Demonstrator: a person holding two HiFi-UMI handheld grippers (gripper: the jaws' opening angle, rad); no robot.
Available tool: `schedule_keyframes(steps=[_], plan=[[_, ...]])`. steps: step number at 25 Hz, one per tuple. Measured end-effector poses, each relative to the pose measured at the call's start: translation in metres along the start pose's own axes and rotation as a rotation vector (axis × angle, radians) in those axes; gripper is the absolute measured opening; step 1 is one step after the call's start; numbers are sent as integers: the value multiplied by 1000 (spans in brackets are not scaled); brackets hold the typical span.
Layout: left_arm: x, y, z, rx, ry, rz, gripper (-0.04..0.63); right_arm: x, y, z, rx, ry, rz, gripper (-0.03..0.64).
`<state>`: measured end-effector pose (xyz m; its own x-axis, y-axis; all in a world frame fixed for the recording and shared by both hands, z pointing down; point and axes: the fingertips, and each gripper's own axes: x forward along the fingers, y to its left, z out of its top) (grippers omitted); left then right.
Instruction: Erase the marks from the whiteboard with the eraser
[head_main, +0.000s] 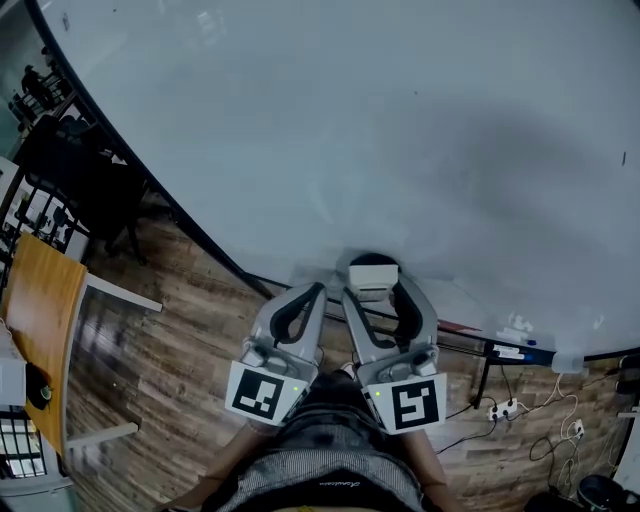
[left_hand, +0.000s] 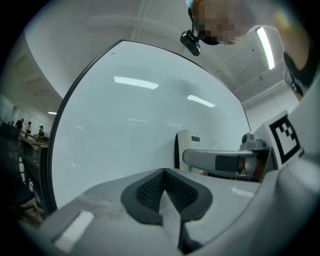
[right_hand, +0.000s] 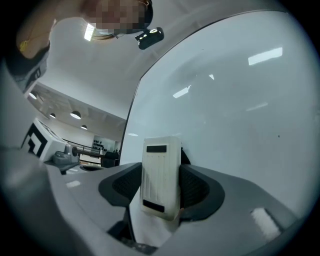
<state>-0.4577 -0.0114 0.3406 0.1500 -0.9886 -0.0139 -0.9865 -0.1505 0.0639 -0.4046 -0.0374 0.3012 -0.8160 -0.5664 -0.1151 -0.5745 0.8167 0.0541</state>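
The small white rectangular plastic eraser stands upright in the right hand-held gripper. The jaws are narrowed onto its two long edges, and about half its length sticks out past the pads. It sits low before the large white whiteboard in a dark frame, near the bottom edge; we cannot tell whether it touches. The left hand-held gripper is closed right down on nothing, pads meeting, just beside the right one.

Handling, as we judge it: the eraser looks light and stiff-shelled, and smooth enough to twist under wiping pressure. A hold across the long edges, low on the body, suits it, with the wiping face flat to the board.

Only the head view gives the whole board. It is almost bare, with one small dark fleck far right, well apart from the eraser. Only the right gripper view shows the eraser's ribbed back and two dark bars. The left gripper view shows it side-on, with a dark layer along one side, likely felt.
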Motion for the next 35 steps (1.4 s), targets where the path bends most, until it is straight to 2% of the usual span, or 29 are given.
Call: schedule_keyframes(steps=[4, 11, 18, 27, 32, 35], plan=[[-2, 0, 0, 14, -16, 31, 3, 0, 0, 3, 11, -24, 48, 242], [-9, 12, -4, 38, -10, 85, 3, 5, 7, -3, 5, -9, 58, 242], [-14, 35, 0, -2, -4, 69, 3, 24, 30, -3, -9, -3, 55, 242], [-30, 99, 4, 32, -14, 39, 3, 70, 72, -2, -9, 1, 44, 242], [-41, 125, 1, 17, -7, 30, 3, 93, 95, -5, -14, -1, 41, 242], [-47, 140, -1, -17, 3, 30, 3, 108, 111, -7, -19, 0, 47, 242]])
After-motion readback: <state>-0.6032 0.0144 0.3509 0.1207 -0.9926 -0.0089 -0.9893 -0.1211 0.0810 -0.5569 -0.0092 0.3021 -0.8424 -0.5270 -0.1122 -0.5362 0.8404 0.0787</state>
